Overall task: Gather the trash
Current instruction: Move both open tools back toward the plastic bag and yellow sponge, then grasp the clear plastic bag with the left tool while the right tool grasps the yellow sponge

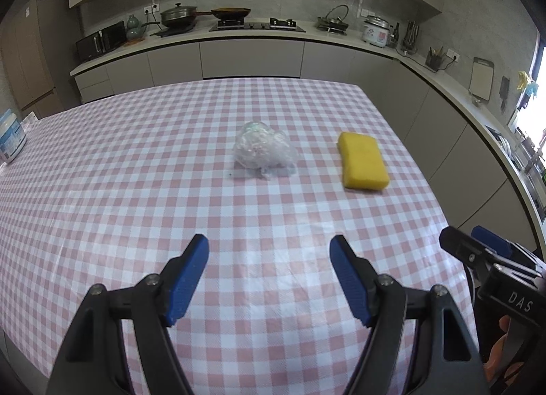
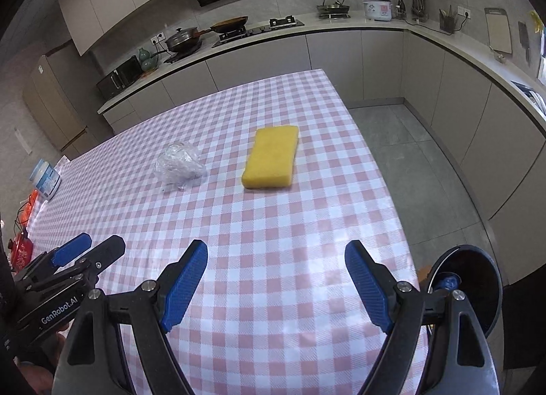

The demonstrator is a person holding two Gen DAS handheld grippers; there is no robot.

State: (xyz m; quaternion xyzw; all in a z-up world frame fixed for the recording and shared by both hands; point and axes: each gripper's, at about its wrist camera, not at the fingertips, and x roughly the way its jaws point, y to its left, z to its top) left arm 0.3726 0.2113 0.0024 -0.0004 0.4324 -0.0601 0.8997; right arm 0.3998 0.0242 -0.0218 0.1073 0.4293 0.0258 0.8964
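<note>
Both grippers, left (image 1: 269, 279) and right (image 2: 276, 285), are held wide, empty; the wrap (image 1: 262, 151) must be reached next.

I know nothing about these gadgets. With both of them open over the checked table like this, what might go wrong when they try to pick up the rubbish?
1. The crumpled plastic wrap looks light and springy; the left hand-held gripper might nudge it away or pinch only a loose edge.
2. The yellow sponge lies close beside the wrap and could be taken for trash.
3. The bin sits low past the table edge, so a badly aimed drop may land on the floor.
</note>
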